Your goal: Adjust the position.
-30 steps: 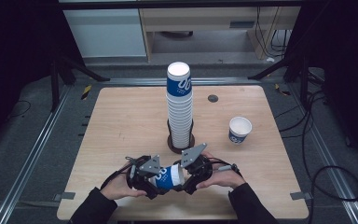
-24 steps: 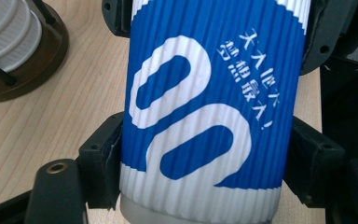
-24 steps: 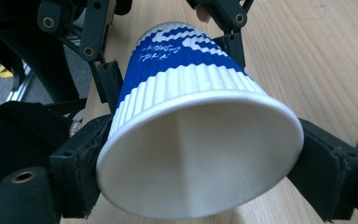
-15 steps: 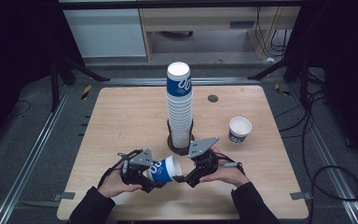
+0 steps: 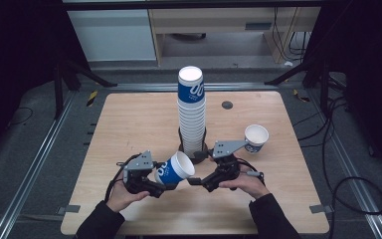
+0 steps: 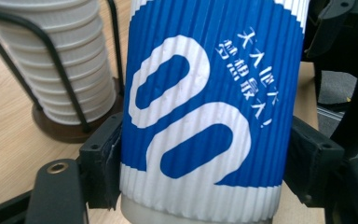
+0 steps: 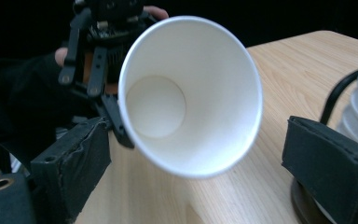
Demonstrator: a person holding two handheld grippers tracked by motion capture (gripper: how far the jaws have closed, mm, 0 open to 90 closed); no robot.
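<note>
Lying tilted above the near middle of the worktop (image 5: pixel 129 124), the blue paper cup (image 5: pixel 173 170) is clamped at its base by the left gripper (image 5: pixel 158 185), fingers (image 6: pixel 100 163) pressed to its ribbed sides. The right gripper (image 5: pixel 195 180), just right of the cup's mouth, has just opened its fingers (image 7: pixel 328 161); they stand wide, off the rim. The cup stack (image 5: pixel 191 112) stands just beyond.

Blocked middle: cup stack (image 5: pixel 191 112) in its wire holder (image 5: pixel 194 147) stands just behind both claws.
Right: single cup (image 5: pixel 256 138) near edge.
Open: worktop (image 5: pixel 129 124) left half, front edge.
</note>
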